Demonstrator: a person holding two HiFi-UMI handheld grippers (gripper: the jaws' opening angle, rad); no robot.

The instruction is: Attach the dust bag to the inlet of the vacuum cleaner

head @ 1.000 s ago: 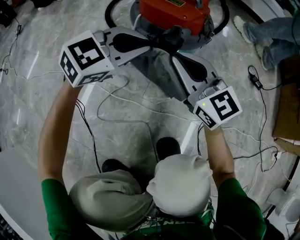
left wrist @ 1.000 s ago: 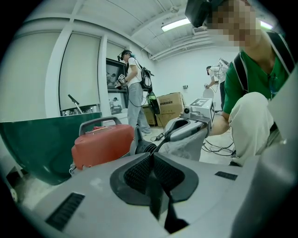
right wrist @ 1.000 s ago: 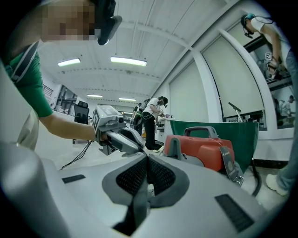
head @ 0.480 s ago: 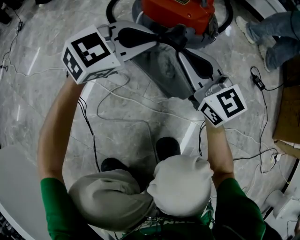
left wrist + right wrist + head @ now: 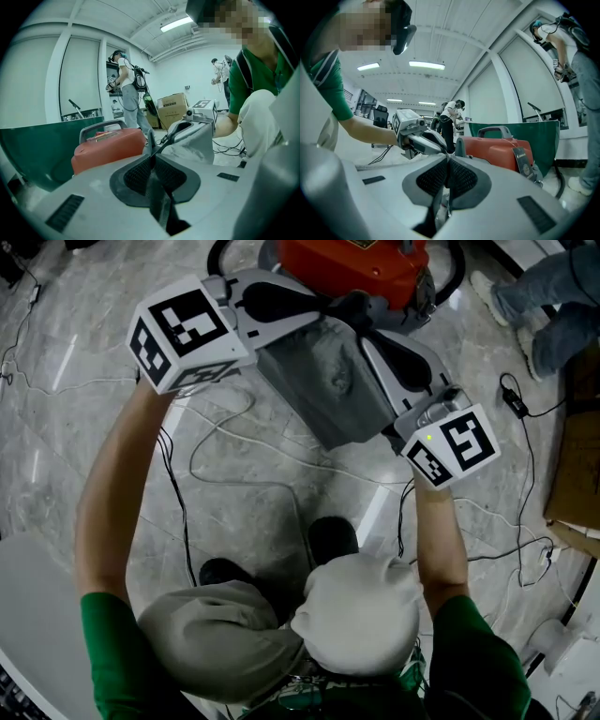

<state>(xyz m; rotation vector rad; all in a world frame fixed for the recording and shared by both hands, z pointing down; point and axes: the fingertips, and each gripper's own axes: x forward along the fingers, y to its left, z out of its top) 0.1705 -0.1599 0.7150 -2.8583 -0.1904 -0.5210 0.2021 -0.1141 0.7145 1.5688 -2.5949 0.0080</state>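
Since the earlier frames, the left hand-held gripper and the right hand-held gripper have been carried a little toward the vacuum cleaner. The dust bag has been swung up, so more of its grey face is shown to the head view.

Left hand-held gripper: closed on the bag's edge, cloth pinched between the pads. Right hand-held gripper: jaws have just been eased open slightly, but a thin fold of the bag is seen between the pads and looks pinched. Narrow, holding.

The bag is held clear of the floor, stretched between the two tips. From the left hand-held gripper it lies ahead and to the right; from the right one, ahead and to the left. Its long axis is judged to run from the held end back toward the person.

Key relation: the vacuum cleaner lies just beyond both tips, left of the left hand-held gripper's line and right of the right one's. A dark fitting is seen on its near side, just beside the held end. Whether that is the inlet cannot be told, and the bag's mouth is not made out. Both tips look about equally near. A short push forward is judged to be needed, with the mouth lined up first.
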